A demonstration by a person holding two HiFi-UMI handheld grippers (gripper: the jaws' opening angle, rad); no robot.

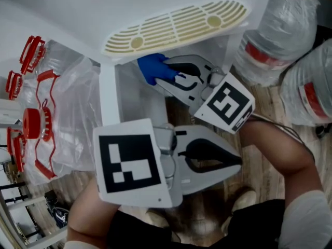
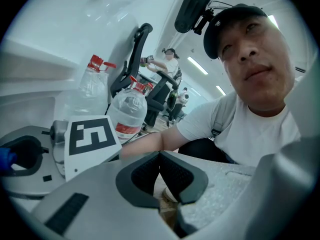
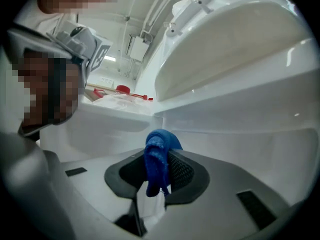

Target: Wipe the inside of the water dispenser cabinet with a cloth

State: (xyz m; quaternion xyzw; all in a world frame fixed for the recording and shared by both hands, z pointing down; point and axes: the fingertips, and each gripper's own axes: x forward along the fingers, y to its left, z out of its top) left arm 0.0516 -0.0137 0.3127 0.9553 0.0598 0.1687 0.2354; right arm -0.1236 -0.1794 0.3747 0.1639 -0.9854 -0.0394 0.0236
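The white water dispenser stands in front of me, its lower cabinet (image 1: 136, 95) open. My right gripper (image 1: 166, 71) reaches into the opening from the right, shut on a blue cloth (image 1: 154, 68). In the right gripper view the blue cloth (image 3: 159, 160) hangs bunched between the jaws of the right gripper (image 3: 159, 176), just off the cabinet's white inner wall (image 3: 240, 134). My left gripper (image 1: 239, 161) is held lower, outside the cabinet, pointing right. In the left gripper view the left gripper (image 2: 159, 155) is shut with nothing in it.
A cream drip-tray grille (image 1: 176, 27) sits above the cabinet. Large wrapped water bottles (image 1: 282, 30) stand at the right, also in the left gripper view as bottles (image 2: 127, 111). A clear plastic bag with red caps (image 1: 33, 123) lies at the left. A wooden floor (image 1: 270, 108) lies below.
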